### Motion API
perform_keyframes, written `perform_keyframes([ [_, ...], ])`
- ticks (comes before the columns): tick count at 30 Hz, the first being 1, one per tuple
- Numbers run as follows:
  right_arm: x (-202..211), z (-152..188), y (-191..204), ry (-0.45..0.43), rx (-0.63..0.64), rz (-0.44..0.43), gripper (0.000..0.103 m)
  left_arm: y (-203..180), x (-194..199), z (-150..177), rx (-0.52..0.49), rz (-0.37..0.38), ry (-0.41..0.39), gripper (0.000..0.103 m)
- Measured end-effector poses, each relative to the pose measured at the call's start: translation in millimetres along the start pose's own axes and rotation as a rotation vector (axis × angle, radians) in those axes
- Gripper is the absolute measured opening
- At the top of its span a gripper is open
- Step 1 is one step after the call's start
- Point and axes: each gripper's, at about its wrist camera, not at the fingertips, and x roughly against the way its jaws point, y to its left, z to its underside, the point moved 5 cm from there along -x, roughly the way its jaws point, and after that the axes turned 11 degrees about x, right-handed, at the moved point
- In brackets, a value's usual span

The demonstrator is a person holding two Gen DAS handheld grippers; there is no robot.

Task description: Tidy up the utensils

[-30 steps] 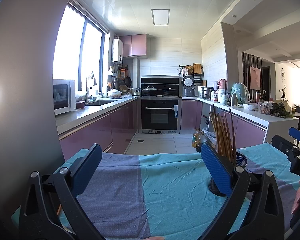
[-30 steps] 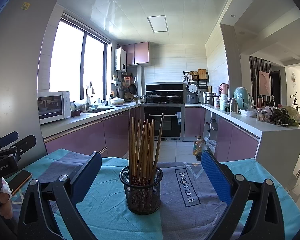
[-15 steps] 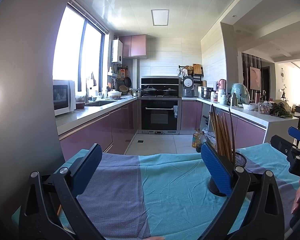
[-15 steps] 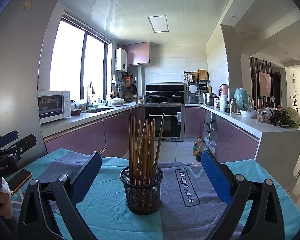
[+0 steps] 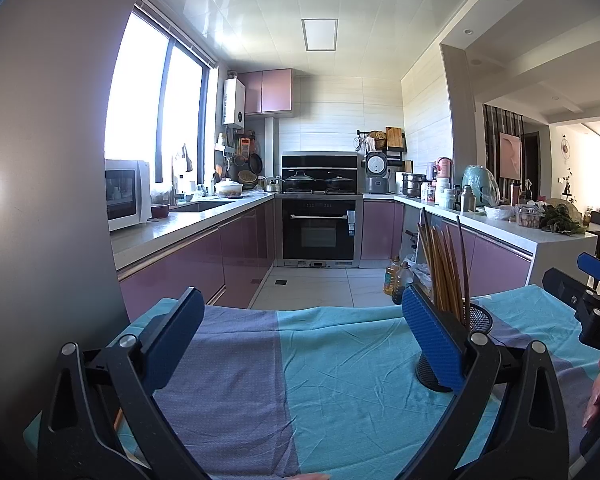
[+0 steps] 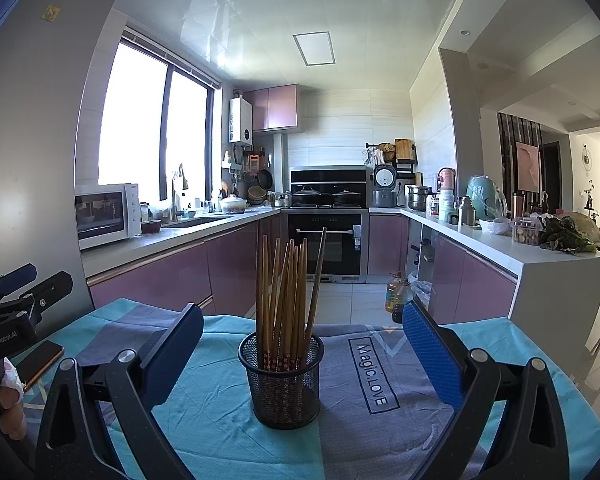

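Note:
A black mesh cup (image 6: pixel 282 380) full of wooden chopsticks (image 6: pixel 286 292) stands upright on the teal and purple tablecloth (image 6: pixel 220 412). My right gripper (image 6: pixel 300 344) is open, its blue pads wide apart, and the cup sits centred just beyond them. In the left wrist view the same cup (image 5: pixel 478 320) shows at the right, partly hidden behind the right pad, with the chopsticks (image 5: pixel 444 264) sticking up. My left gripper (image 5: pixel 300 332) is open over bare cloth (image 5: pixel 320 380) with nothing between its fingers.
A phone (image 6: pixel 40 362) lies on the cloth at the left, near the other gripper (image 6: pixel 12 312) and a hand. Beyond the table's far edge are kitchen counters (image 5: pixel 188 224), an oven (image 5: pixel 320 232) and oil bottles (image 6: pixel 396 296) on the floor. A grey fridge wall (image 5: pixel 40 160) rises at the left.

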Motion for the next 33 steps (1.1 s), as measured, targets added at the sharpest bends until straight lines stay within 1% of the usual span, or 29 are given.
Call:
perform_keyframes([
  [33,0.9,-1.9,0.6,0.0,-0.003,0.004,0.096,-1.3,0.5,1.0,-0.001,0.003,0.004,0.097],
])
